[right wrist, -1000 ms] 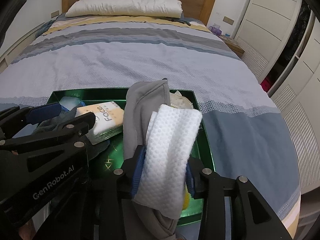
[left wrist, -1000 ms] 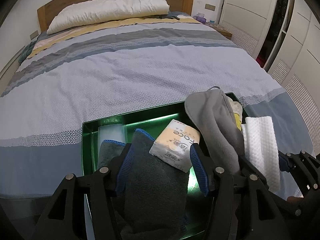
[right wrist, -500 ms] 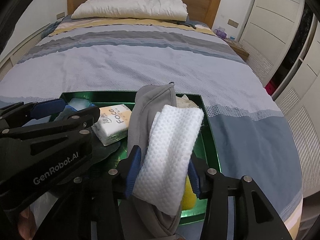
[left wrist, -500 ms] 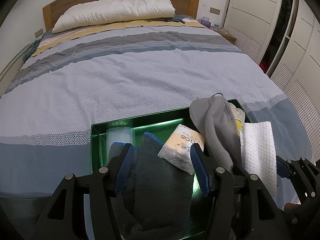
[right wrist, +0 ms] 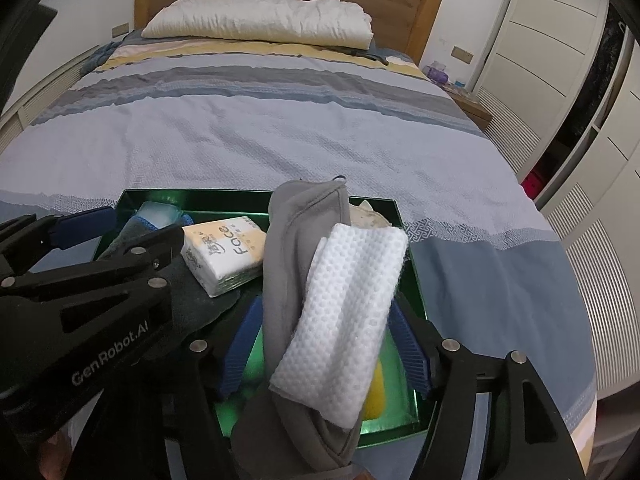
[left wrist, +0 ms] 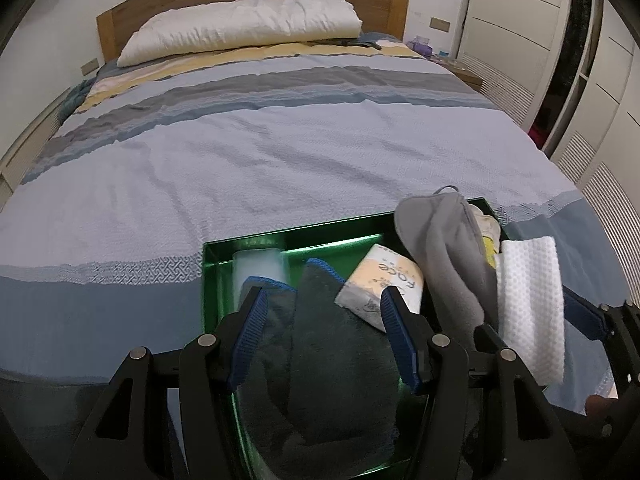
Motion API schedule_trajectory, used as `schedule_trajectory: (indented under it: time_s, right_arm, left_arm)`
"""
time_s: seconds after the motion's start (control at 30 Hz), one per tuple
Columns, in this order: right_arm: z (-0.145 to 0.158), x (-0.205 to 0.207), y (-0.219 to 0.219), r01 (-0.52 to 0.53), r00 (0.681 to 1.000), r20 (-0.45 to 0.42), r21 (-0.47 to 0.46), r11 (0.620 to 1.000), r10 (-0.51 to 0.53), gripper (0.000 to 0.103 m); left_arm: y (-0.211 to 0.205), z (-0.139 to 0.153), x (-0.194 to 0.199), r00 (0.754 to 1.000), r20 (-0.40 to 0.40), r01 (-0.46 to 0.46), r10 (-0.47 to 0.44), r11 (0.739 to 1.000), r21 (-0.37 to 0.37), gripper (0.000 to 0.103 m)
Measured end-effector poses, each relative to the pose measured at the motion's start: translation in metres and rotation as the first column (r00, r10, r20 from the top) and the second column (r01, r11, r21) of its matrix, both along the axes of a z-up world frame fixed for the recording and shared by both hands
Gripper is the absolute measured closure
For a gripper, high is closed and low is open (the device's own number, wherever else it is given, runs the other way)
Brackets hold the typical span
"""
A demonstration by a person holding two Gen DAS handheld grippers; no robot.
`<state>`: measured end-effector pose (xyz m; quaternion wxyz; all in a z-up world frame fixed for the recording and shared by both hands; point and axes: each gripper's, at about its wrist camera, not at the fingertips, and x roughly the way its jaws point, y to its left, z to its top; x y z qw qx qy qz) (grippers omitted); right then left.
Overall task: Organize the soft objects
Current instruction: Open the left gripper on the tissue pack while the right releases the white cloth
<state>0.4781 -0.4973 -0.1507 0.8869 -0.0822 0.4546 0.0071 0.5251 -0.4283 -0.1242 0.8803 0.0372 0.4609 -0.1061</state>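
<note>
A green tray (left wrist: 212, 280) lies on the bed's near end. My left gripper (left wrist: 322, 300) is shut on a dark grey towel (left wrist: 340, 360) that hangs into the tray. A tissue pack (left wrist: 384, 284) leans on the towel. My right gripper (right wrist: 324, 308) is opening. A white waffle cloth (right wrist: 352, 300) lies between its blue pads (right wrist: 410, 348), which stand clear of it. The cloth rests on a light grey fabric piece (right wrist: 296, 232) draped over the tray (right wrist: 414, 280). A yellow item (right wrist: 376, 392) shows underneath.
A pale translucent item (left wrist: 260, 264) sits in the tray's far left corner. The striped bedspread (left wrist: 280, 152) stretches ahead to a white pillow (left wrist: 248, 28) and a wooden headboard. White wardrobe doors (left wrist: 580, 80) and a nightstand stand to the right.
The right gripper's jaws have spread apart and come off the white cloth, which stays draped on the grey fabric. The left gripper keeps the same hold on the towel.
</note>
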Motion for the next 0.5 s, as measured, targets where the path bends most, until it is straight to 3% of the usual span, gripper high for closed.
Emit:
schedule_trajectory:
  time_s: [0.27,0.5]
  right_arm:
    - [0.006,-0.006,0.002,-0.005,1.0,0.006,-0.012,1.0,0.005,0.032]
    - [0.012,-0.013,0.003,-0.014,1.0,0.019,-0.025,1.0,0.014,0.008]
  left_arm:
    - [0.006,0.002,-0.004,1.0,0.007,-0.012,0.012,1.0,0.008,0.05]
    - [0.005,0.006,-0.009,1.0,0.019,-0.01,0.009,1.0,0.011,0.05]
